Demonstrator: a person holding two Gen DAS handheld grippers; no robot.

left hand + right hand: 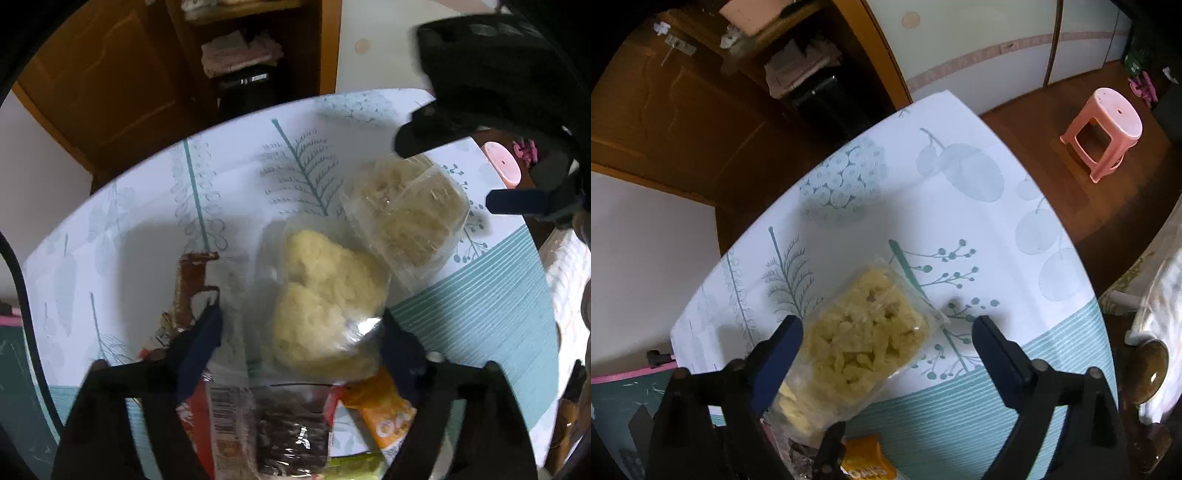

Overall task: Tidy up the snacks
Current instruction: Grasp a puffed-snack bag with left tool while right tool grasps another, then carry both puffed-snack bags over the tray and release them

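Several snack packs lie on the leaf-print tablecloth [258, 177]. A clear bag of pale yellow puffs [325, 295] lies between the fingers of my open left gripper [301, 325], which hovers over it. A clear pack of beige crispy cakes [402, 210] lies just beyond, under my right gripper [443, 170]. In the right wrist view that same pack [864, 339] lies between the open fingers of my right gripper [886, 328]. A dark chocolate pack [291, 432], a red wrapper [199, 417], an orange pack [388, 413] and a brown bar [190, 288] lie near the front.
The table's far edge [849, 140] meets a wooden cabinet [683, 110] with shelves. A pink plastic stool [1102, 129] stands on the wooden floor to the right. A green pack [354, 467] lies at the near edge.
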